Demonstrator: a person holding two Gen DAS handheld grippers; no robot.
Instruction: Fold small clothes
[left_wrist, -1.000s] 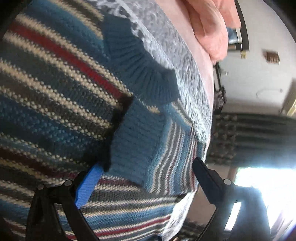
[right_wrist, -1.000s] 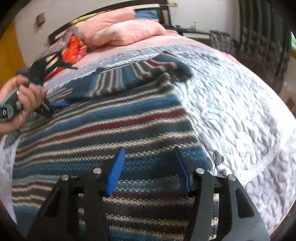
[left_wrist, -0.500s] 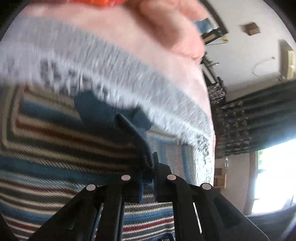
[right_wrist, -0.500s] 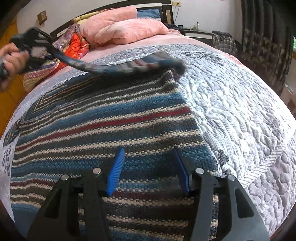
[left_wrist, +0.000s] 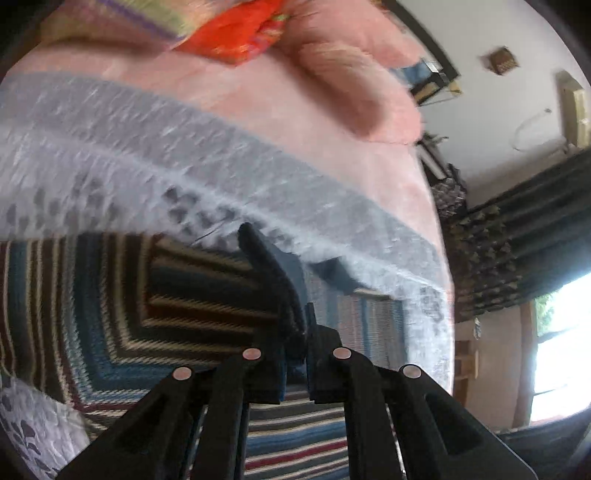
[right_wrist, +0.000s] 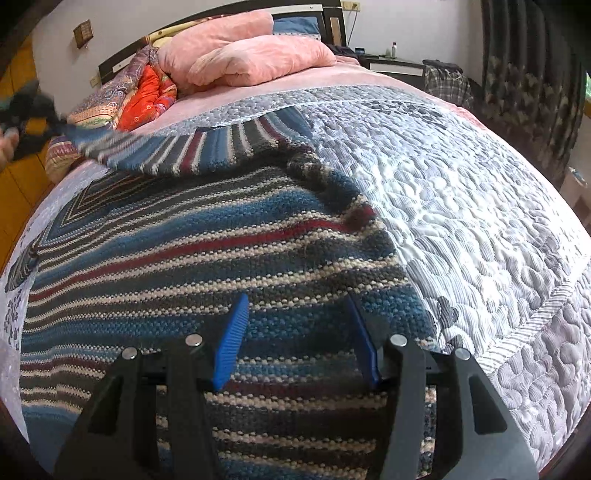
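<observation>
Knitwear covers most of the bed: a striped sweater (right_wrist: 207, 258) in blue, cream, grey and dark red lies spread over the grey quilted bedspread (right_wrist: 480, 221), filling the right wrist view from about 6 o'clock up past the centre. Its right edge runs diagonally from near 12 o'clock down toward 4 o'clock, with bare quilt beyond it.

At 6 o'clock in that view the right gripper (right_wrist: 295, 332) hovers low over the sweater's body, its jaws spread wide, blue pads facing each other with striped knit showing between them. Whether the tips touch the fabric cannot be told.

One sleeve (right_wrist: 192, 155) is lifted off the bed and stretches from the sweater's upper part toward 10 o'clock, where it ends at the blurred left gripper (right_wrist: 40, 110). A fingertip shows at the frame's edge at 9 o'clock.

In the left wrist view, the left gripper (left_wrist: 306, 332) sits at 6 o'clock with its jaws closed tight on the dark blue ribbed cuff (left_wrist: 273, 273), which sticks up between them toward 12 o'clock. Beneath it the sweater (left_wrist: 110, 295) shows chevron stripes from 9 o'clock to the centre.

Pink pillows (right_wrist: 251, 51) and an orange patterned quilt (right_wrist: 147, 92) are piled at the head of the bed near 12 and 11 o'clock. Dark curtains (right_wrist: 528, 74) hang at 2 o'clock.
</observation>
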